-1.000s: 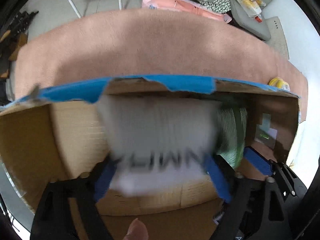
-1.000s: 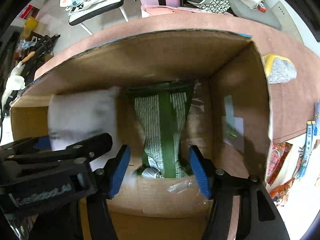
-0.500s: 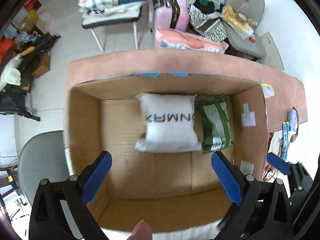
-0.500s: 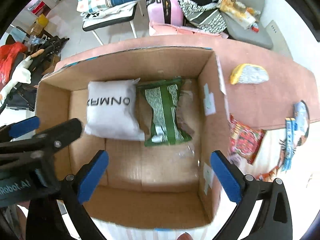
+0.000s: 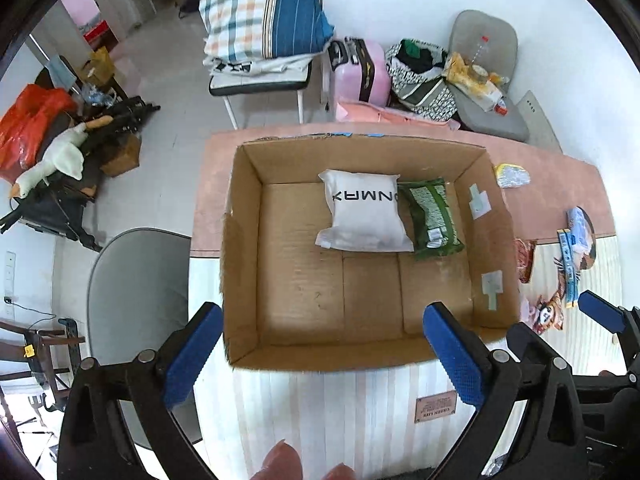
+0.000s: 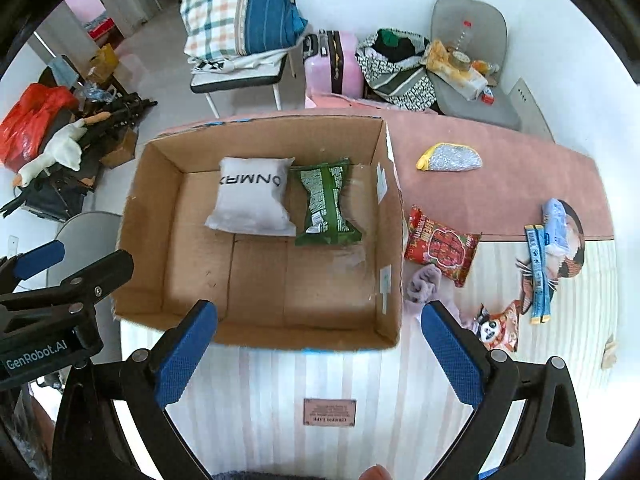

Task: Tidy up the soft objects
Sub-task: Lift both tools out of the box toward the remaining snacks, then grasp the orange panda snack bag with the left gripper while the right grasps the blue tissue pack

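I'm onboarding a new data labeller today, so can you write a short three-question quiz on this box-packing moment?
1. True or false: the white pillow pack and the green packet lie side by side inside the cardboard box.
2. Which lies on the table just right of the box? A) red snack bag B) pink suitcase C) plaid pillow
3. Fill in: both the left gripper and the right gripper are ____ and hold nothing.

Key: 1 true; 2 A; 3 open
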A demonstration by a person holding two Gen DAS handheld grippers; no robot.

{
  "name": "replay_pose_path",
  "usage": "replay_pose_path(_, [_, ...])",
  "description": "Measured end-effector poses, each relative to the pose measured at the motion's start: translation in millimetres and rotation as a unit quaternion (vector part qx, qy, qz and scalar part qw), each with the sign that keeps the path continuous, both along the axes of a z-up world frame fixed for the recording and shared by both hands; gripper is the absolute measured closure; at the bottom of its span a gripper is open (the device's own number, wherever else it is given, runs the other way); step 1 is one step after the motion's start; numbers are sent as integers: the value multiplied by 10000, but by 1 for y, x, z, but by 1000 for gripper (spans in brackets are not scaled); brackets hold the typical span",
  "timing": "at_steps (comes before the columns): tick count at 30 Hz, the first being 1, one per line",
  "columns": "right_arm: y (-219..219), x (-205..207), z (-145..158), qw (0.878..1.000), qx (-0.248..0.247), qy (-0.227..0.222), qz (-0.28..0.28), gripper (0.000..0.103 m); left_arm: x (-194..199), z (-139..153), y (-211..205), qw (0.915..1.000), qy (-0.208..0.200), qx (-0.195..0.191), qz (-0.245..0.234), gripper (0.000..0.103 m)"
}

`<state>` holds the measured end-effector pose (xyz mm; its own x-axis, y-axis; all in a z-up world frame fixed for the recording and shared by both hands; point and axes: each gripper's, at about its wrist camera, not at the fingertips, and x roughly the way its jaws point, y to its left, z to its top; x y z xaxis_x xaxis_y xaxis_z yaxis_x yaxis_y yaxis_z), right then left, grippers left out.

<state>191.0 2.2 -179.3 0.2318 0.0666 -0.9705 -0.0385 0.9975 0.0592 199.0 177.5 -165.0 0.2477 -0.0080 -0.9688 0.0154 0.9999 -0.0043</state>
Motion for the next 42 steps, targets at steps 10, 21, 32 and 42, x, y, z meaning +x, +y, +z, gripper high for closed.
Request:
replay_pose_path(10, [-8,-44,46,9989,282,-382,30,0,-38,46,-3,9991,-425,61,47,1])
replay_pose_path(21, [-111,-42,60,9950,614,-539,-577,0,-10,67,-94,9979,-501,-72,-401,1])
replay_pose_path(32, [-335,-20,-23,9844,159,552,-1663,0,22,-55,-310,9710,801,-99,-2250,3])
replay_pose_path(42, [-439,-29,-133,9714,-363,1692,-1629,0,-32,-200,-433,8597,1811,1372,-4574,3])
